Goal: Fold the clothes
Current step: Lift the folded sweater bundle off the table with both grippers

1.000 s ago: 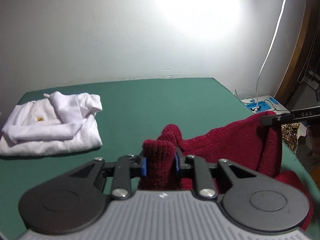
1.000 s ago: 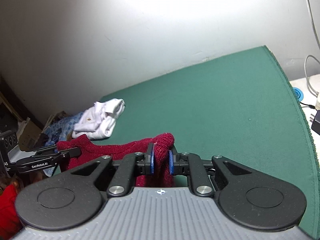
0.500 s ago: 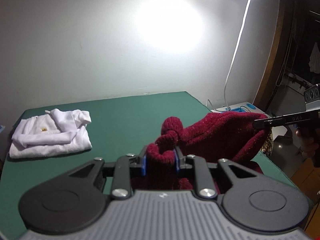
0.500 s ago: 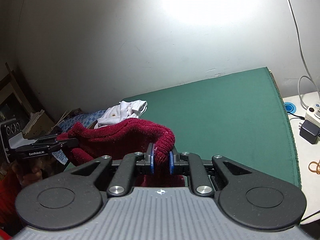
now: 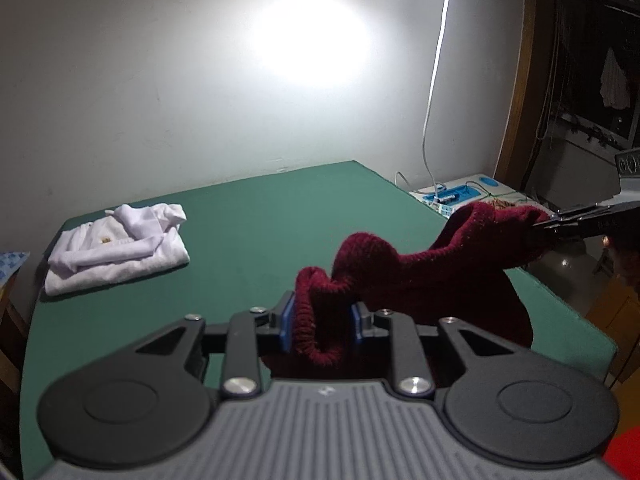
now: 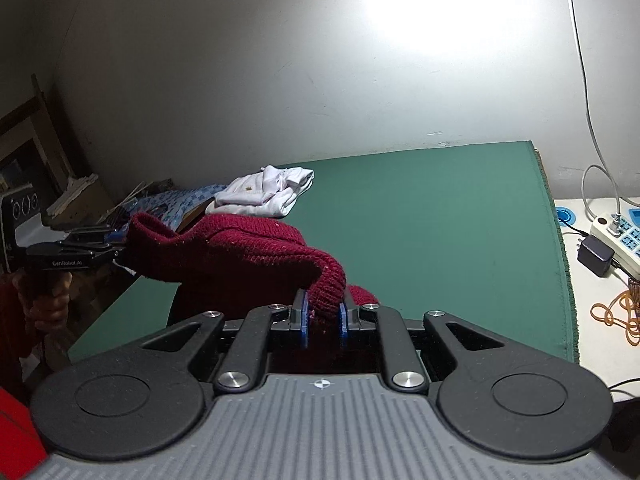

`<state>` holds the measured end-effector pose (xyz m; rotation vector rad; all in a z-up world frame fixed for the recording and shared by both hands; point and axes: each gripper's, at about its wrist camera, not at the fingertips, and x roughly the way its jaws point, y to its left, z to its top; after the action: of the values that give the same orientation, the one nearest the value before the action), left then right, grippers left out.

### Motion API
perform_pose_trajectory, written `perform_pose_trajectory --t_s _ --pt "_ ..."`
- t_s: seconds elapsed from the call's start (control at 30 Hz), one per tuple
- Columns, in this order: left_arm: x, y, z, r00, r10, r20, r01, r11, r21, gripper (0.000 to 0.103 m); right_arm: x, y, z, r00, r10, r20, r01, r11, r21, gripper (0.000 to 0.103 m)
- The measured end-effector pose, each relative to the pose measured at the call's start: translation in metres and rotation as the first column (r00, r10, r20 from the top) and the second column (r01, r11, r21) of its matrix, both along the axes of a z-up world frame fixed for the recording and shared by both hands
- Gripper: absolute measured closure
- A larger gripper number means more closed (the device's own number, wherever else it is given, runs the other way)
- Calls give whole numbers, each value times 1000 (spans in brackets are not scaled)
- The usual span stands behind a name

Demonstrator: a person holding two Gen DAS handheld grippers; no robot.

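Observation:
A dark red knitted garment [image 5: 432, 280] hangs in the air between my two grippers, above the near edge of the green table [image 5: 256, 232]. My left gripper [image 5: 318, 320] is shut on one bunched end of it. My right gripper [image 6: 323, 318] is shut on the other end [image 6: 328, 284]. The garment [image 6: 240, 256] sags between them and its lower part is hidden behind the gripper bodies. Each gripper shows in the other's view: the right gripper [image 5: 548, 226] at the far right, the left gripper [image 6: 118, 254] at the far left.
A folded white garment [image 5: 116, 248] lies at the table's far left; it also shows in the right wrist view [image 6: 268, 192]. A side surface right of the table holds a power strip [image 6: 620, 236], an adapter and cables. Blue patterned cloth [image 6: 176, 204] and clutter lie left of the table.
Both grippers have risen with the red garment, lifting it higher off the table. The views tilted upward, showing more wall and the table farther below.

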<state>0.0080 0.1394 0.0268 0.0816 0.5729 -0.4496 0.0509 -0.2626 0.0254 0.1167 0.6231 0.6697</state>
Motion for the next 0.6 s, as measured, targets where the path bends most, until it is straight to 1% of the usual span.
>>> perform_pose_trajectory --t_s 0.13,0.23,0.37,0.43,0.53,0.57,0.6 --pt "-21 -2 -14 999 -30 -36 31 999 28 79 -24 12 -11 998 47 40 -42 991 -130 88" --pt "-33 -6 -27 996 -57 -63 59 997 41 79 -31 21 -25 997 57 45 -47 979 -201 88" --pt "-43 -15 -52 987 -90 -131 98 994 55 79 -41 32 -45 996 69 50 -52 955 -293 88" --pt "-46 -22 -64 984 -102 -149 115 990 79 79 -45 37 -55 996 76 53 -54 940 -338 88" --pt "-47 -32 -79 981 -112 -158 132 984 123 78 -51 43 -56 995 86 53 -59 921 -385 83" --pt "-46 -34 -82 982 -111 -155 132 982 138 78 -53 45 -55 995 89 53 -61 915 -398 77" --pt "-46 -36 -84 982 -109 -153 133 979 153 78 -55 47 -54 994 93 53 -63 909 -411 73"
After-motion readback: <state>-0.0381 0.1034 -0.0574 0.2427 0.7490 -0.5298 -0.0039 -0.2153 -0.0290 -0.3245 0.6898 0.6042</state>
